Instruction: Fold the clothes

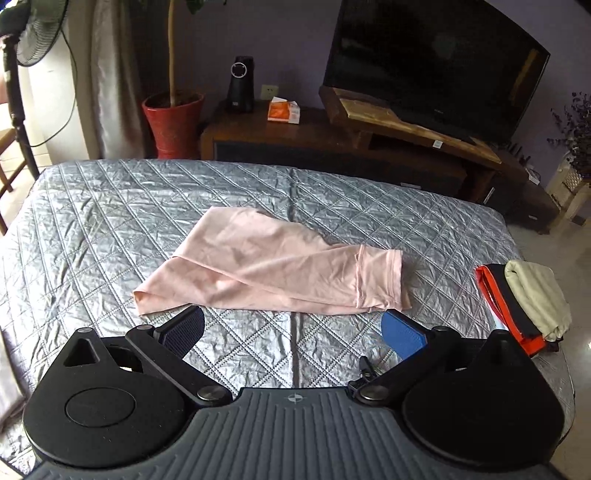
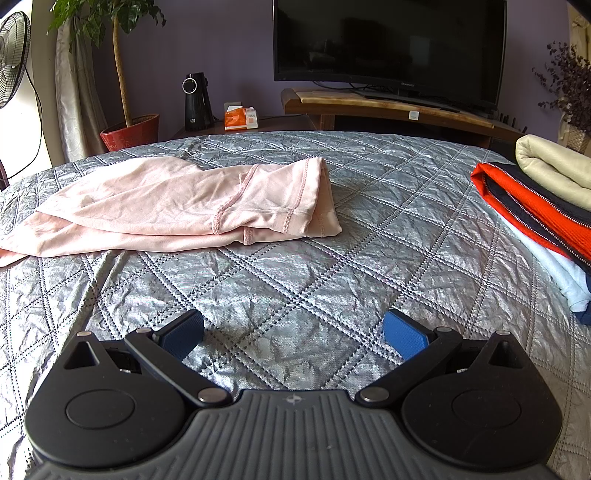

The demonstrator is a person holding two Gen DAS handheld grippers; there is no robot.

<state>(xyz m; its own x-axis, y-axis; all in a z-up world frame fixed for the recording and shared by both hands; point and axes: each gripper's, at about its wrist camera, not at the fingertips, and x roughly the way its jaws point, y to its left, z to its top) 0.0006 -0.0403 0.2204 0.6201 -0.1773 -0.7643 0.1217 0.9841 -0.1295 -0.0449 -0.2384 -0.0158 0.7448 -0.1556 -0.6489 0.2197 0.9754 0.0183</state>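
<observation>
Item 1: pink garment point(image 1: 266, 269), partly folded, lying flat on the quilted silver bedspread point(image 1: 110, 206), near its middle; hemmed cuff end point(image 2: 295, 195) turned toward the stack of folded clothes.

Item 2: stack of folded clothes point(image 1: 524, 302), at the bedspread's edge, well apart from the pink garment; a cream piece on top, with orange-and-black and white pieces under it.

Item 3: left gripper point(image 1: 293, 330), above the bedspread just short of the garment's near edge; fingers spread wide, grasping nothing.

Item 4: right gripper point(image 2: 293, 332), low over bare bedspread, nearer than the pink garment and between it and the stack; fingers spread wide, empty.

Item 5: beyond the bedspread's far edge, a television point(image 2: 388, 48) on a wooden cabinet point(image 1: 332, 136), a red plant pot point(image 1: 171, 122) and a standing fan point(image 1: 33, 33).
</observation>
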